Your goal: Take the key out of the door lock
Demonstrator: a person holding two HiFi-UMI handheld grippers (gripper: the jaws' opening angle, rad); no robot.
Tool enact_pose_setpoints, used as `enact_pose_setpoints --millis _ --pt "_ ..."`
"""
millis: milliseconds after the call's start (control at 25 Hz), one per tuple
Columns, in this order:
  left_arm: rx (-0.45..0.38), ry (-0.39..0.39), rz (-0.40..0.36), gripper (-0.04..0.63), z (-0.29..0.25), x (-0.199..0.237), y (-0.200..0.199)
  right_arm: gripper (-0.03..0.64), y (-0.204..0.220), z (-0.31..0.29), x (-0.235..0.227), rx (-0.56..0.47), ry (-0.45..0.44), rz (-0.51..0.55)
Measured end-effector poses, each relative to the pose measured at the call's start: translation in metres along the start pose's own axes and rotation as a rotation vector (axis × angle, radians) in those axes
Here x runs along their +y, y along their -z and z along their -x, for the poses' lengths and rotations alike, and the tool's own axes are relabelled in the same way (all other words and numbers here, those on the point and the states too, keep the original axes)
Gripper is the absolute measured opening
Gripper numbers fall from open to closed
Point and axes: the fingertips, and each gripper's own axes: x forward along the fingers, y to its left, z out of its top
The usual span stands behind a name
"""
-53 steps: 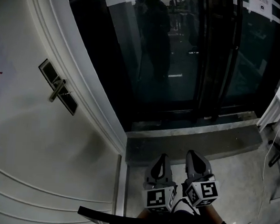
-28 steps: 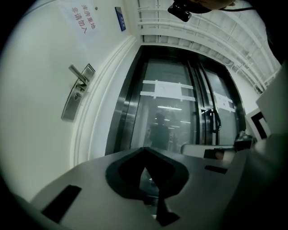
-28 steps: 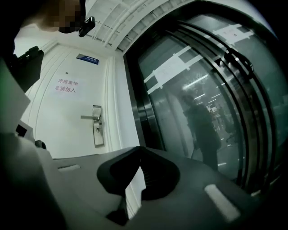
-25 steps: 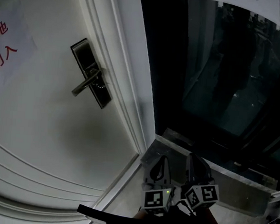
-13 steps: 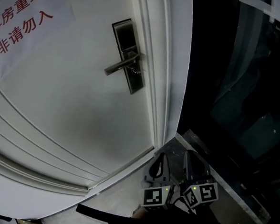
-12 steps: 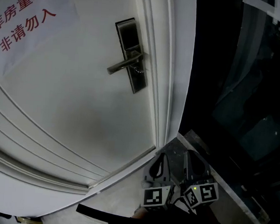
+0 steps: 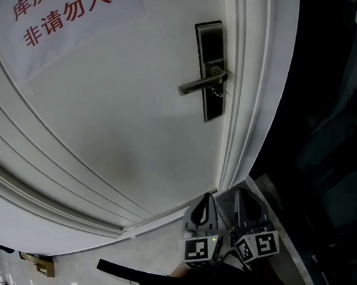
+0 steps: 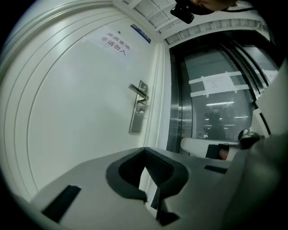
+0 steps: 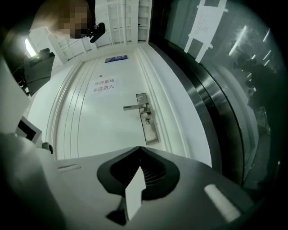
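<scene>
A white door (image 7: 107,121) carries a dark metal lock plate (image 7: 209,71) with a lever handle (image 7: 201,84). A small key (image 7: 217,94) sticks out of the plate just under the lever. Both grippers hang low and side by side, far below the lock: left gripper (image 7: 205,198), right gripper (image 7: 246,197), each shut with nothing between its fingers. In the left gripper view the left gripper (image 8: 145,150) points toward the lock plate (image 8: 136,117) and key (image 8: 140,112). In the right gripper view the right gripper (image 9: 139,149) faces the lock plate (image 9: 148,119) and key (image 9: 146,120).
A paper sign (image 7: 60,9) with red characters is stuck on the door's upper left. Right of the white door frame (image 7: 253,113) stands dark glass (image 7: 331,131). A small cardboard box (image 7: 39,264) lies on the floor at lower left.
The head view has swung from the dark glass doors to the white door; the lock now sits upper middle. Both grippers stay low, together and shut.
</scene>
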Motion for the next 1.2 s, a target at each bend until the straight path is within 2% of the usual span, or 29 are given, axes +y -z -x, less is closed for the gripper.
enact_pose_setpoints --millis 160,320,440,640,800,960,1200 --pt "-0.023 -0.022 0.005 -0.001 -0.022 0.024 -0.013 0.002 -0.01 -0.033 0.007 -0.035 -0.04 0.033" --pt "-0.039 -0.048 0.008 -0.001 -0.042 0.047 -0.023 0.002 -0.015 -0.066 0.005 -0.04 -0.076 0.017" --pt "-0.066 -0.068 0.027 -0.001 -0.058 0.065 -0.032 0.002 -0.025 -0.092 0.004 -0.054 -0.098 0.079" --pt "-0.098 -0.148 0.055 0.0 -0.077 0.099 -0.053 0.003 -0.049 -0.136 -0.003 -0.085 -0.119 0.244" --pt "-0.084 -0.131 0.042 -0.001 -0.085 0.112 -0.05 0.019 -0.07 -0.164 -0.012 -0.109 -0.104 0.428" --pt "-0.069 -0.201 0.077 -0.001 -0.086 0.129 -0.052 0.045 -0.078 -0.187 -0.019 -0.069 -0.09 0.605" --pt "-0.096 -0.204 0.063 -0.001 -0.086 0.129 -0.055 0.058 -0.092 -0.222 -0.019 -0.066 -0.1 0.911"
